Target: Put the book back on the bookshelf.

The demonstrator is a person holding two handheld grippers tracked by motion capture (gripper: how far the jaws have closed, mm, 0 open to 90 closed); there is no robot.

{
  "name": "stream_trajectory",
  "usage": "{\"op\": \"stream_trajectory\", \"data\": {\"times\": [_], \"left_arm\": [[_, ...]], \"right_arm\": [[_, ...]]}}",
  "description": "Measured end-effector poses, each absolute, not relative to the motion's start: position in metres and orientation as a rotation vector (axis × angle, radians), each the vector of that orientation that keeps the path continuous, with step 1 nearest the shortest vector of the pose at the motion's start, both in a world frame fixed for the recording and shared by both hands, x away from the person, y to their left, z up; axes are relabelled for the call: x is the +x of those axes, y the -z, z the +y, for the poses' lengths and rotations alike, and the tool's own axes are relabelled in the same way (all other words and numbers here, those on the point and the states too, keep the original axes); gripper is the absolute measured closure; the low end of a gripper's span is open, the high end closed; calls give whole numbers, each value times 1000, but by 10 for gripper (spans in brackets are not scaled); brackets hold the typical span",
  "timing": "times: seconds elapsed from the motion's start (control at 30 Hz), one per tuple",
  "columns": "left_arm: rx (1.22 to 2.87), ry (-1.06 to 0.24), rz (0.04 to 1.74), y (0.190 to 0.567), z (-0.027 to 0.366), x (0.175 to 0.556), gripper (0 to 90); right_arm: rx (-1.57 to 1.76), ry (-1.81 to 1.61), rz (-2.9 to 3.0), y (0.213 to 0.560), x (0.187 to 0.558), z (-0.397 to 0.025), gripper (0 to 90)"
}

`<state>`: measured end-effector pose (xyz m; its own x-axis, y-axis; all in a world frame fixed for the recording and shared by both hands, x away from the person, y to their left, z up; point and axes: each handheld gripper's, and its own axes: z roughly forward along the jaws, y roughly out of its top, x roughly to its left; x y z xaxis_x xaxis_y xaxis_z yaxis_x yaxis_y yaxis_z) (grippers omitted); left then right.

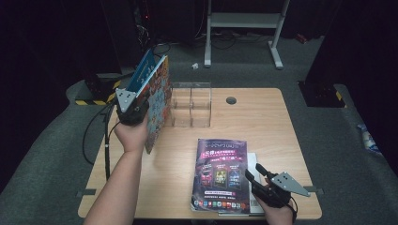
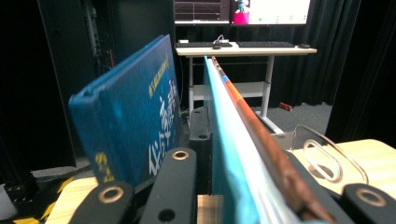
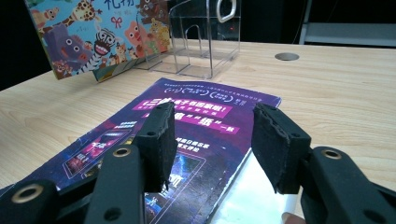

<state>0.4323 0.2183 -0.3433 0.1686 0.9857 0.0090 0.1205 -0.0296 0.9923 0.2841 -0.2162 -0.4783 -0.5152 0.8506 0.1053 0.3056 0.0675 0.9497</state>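
Left gripper [image 1: 133, 108] jaws pinch the picture book [image 1: 158, 101] upright beside the clear rack [image 1: 191, 105]; right gripper [image 1: 257, 174] jaws spread over the purple magazine [image 1: 220, 173].

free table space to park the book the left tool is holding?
Bare wood right of the clear acrylic rack, past the cable hole to the right edge, and front-left, left of the purple magazine. Crowded: rack's left side and the front-right by the right tool.
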Motion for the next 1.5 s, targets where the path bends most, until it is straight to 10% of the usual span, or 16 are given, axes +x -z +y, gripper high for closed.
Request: {"op": "stream_trajectory", "data": {"times": [1.5], "left_arm": [[1435, -990, 1116, 379, 231, 427, 748]], "right_arm": [[1145, -1442, 1897, 484, 285, -209, 492]]}}
